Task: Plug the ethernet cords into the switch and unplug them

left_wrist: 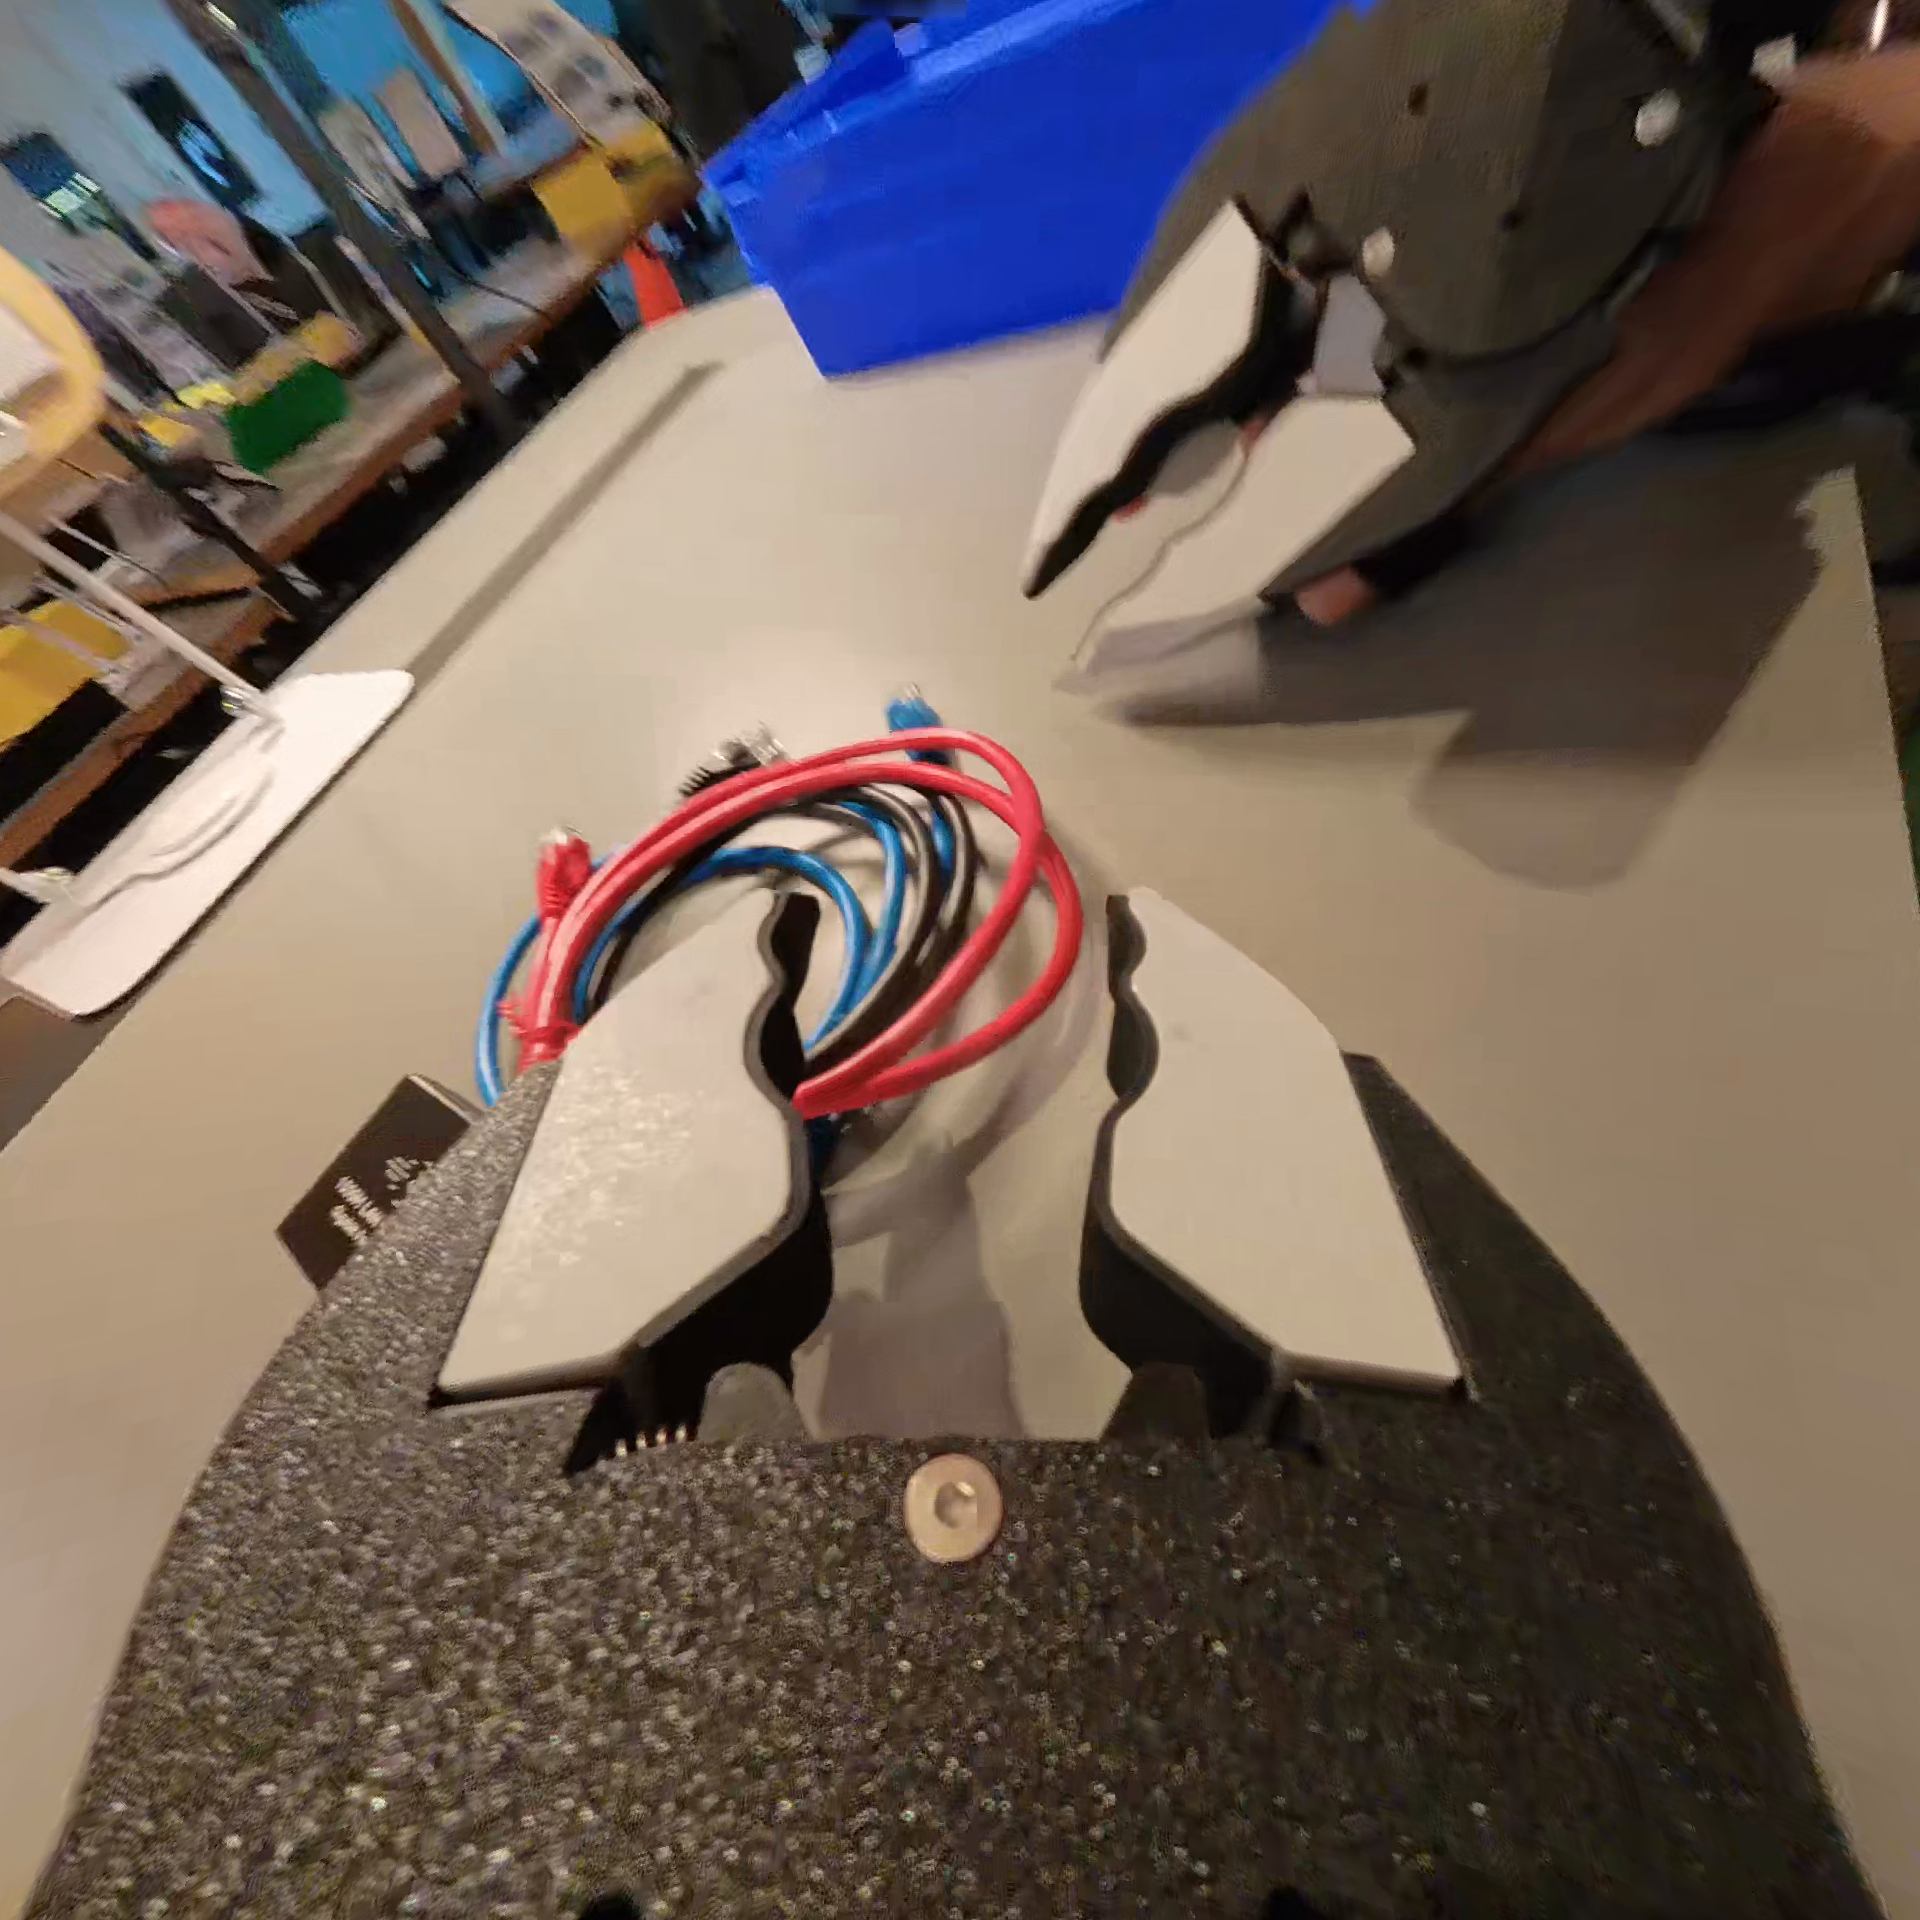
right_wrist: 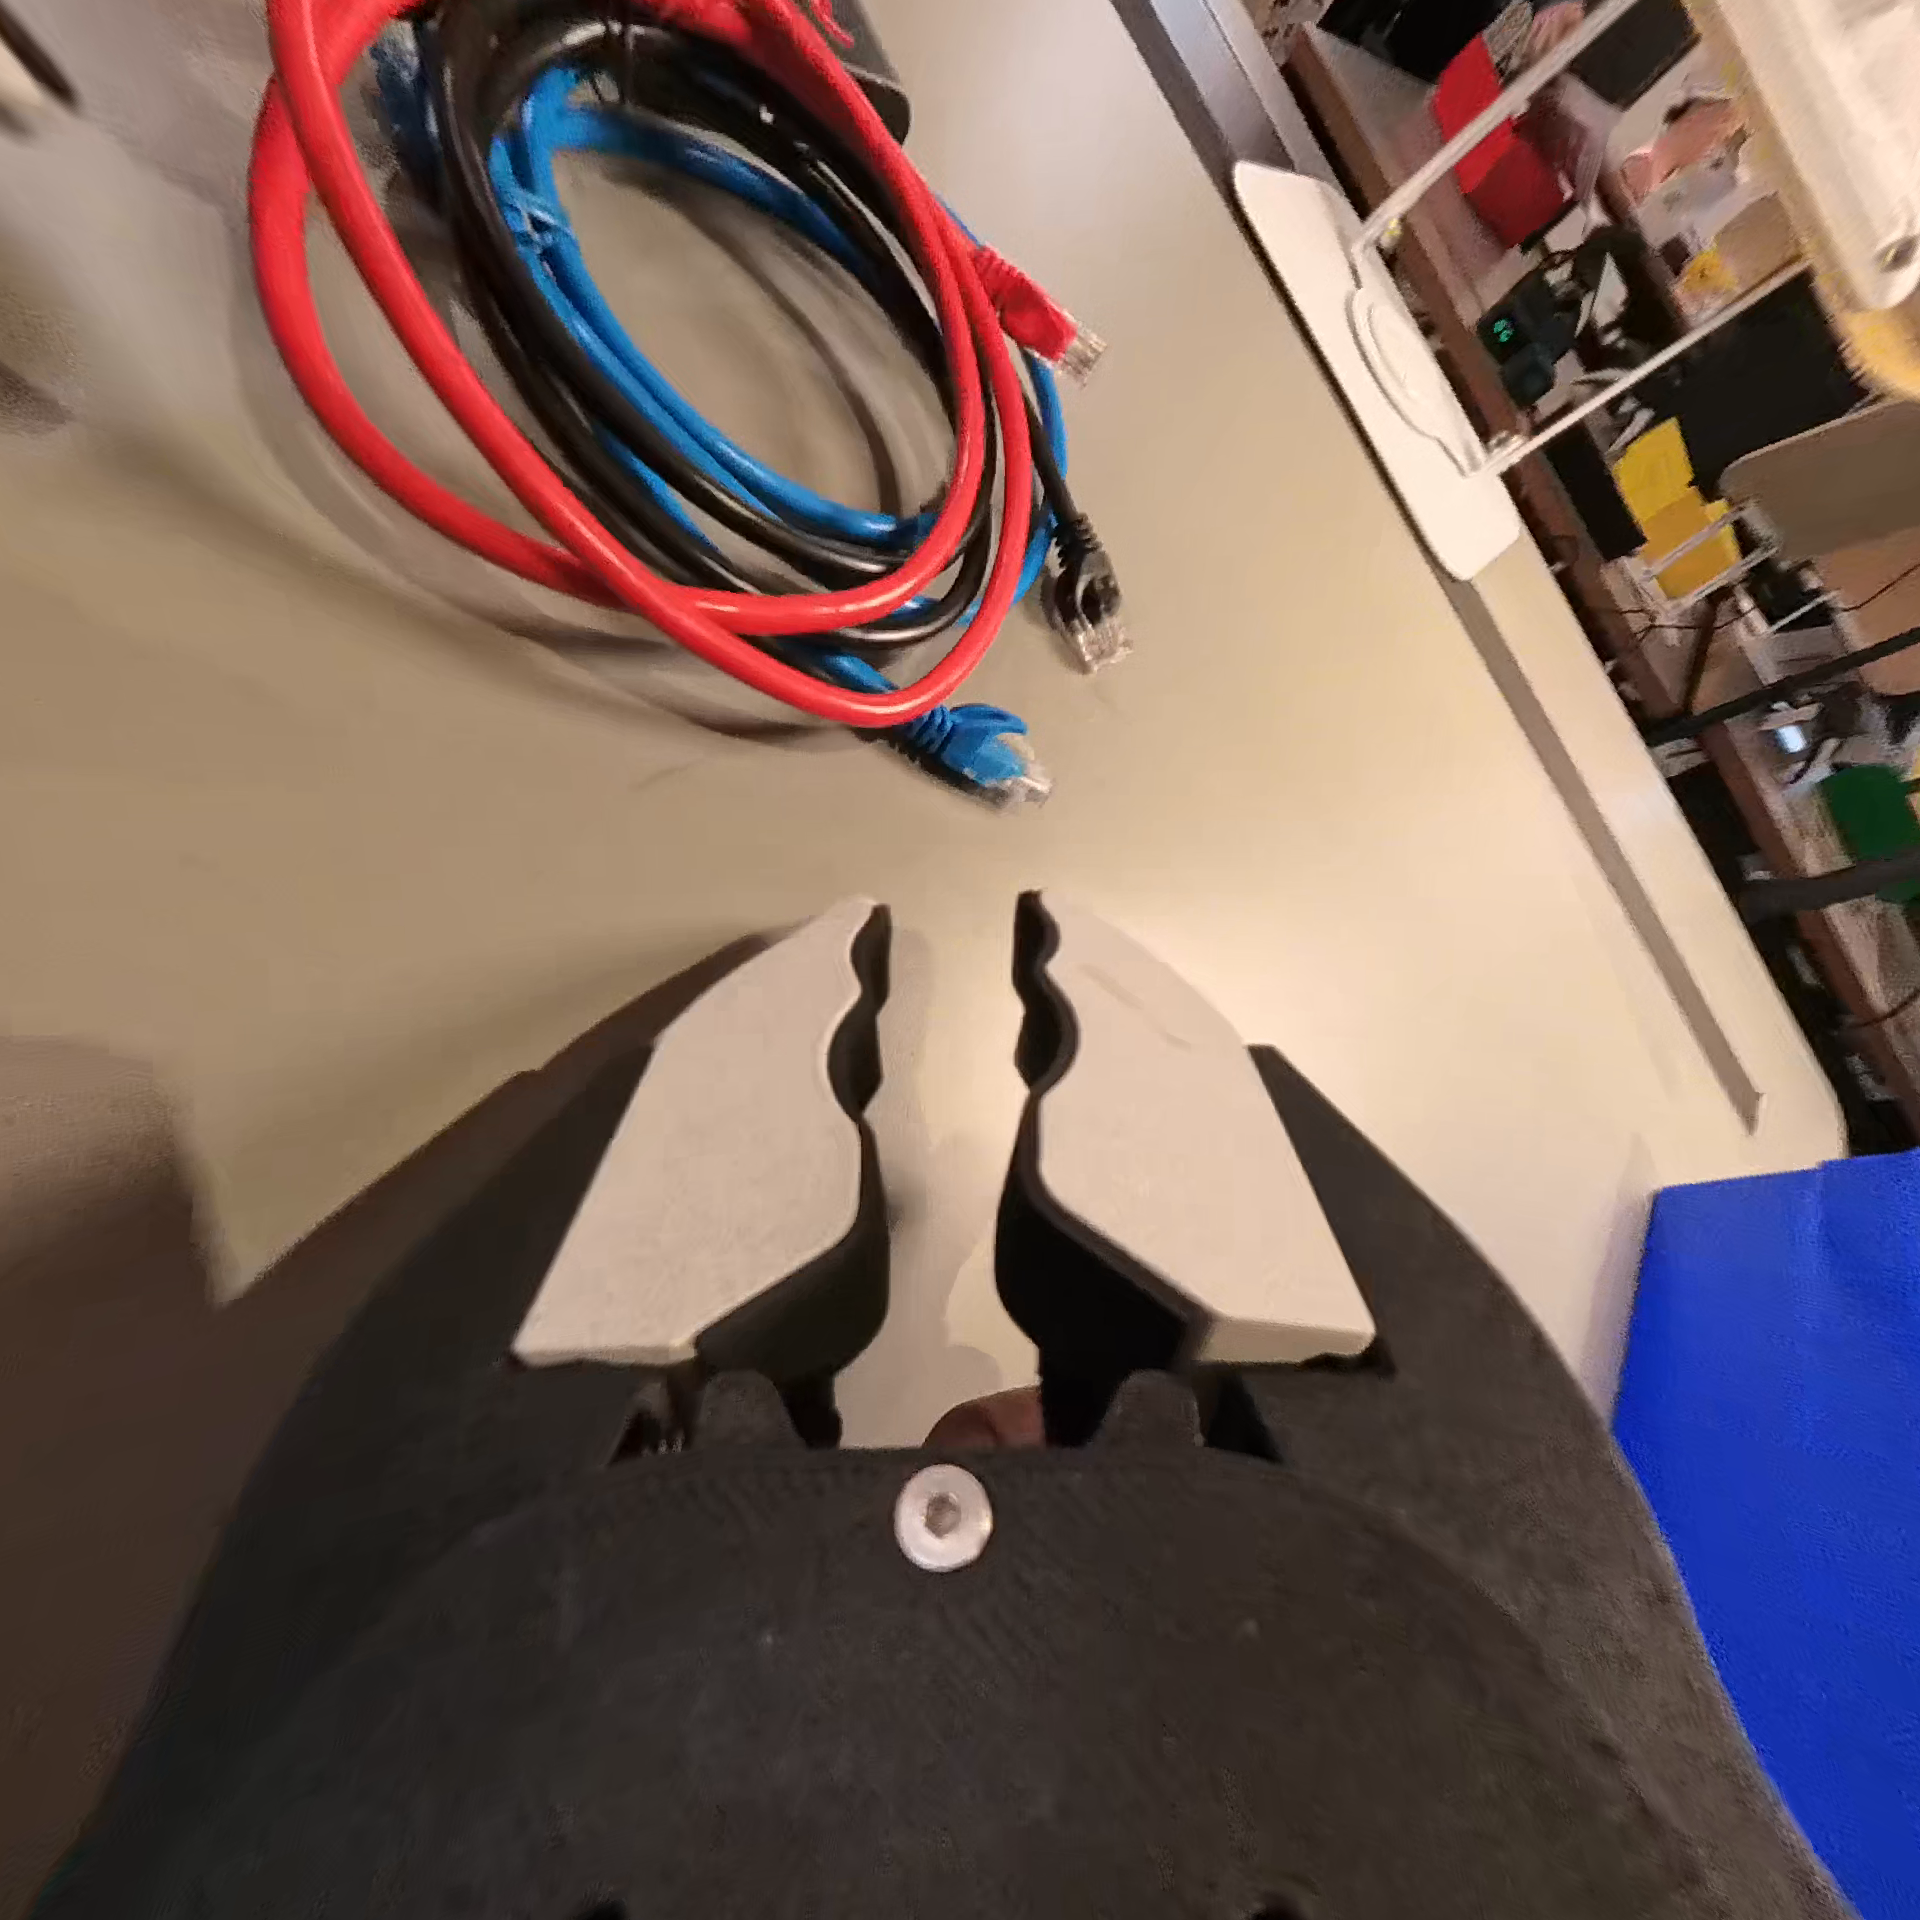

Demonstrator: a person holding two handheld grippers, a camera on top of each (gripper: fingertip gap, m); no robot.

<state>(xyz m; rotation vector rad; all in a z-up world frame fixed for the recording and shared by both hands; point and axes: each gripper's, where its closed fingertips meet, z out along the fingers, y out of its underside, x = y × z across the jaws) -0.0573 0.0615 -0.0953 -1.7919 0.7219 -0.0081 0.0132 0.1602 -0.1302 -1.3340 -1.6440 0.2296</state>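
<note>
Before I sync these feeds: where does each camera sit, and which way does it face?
Left wrist view: on the left gripper, open, over the cords; the right gripper and a hand show beyond.
Right wrist view: on the right gripper, open, facing the cords across the table.
Shared: cords, table, blue bin.

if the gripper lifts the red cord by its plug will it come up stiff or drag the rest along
Probably floppy: the red cord lies in loose coils. It is interlaced with the blue cord and black cord, so it would likely drag them along. The plug looks rigid, a firmer hold.
</note>
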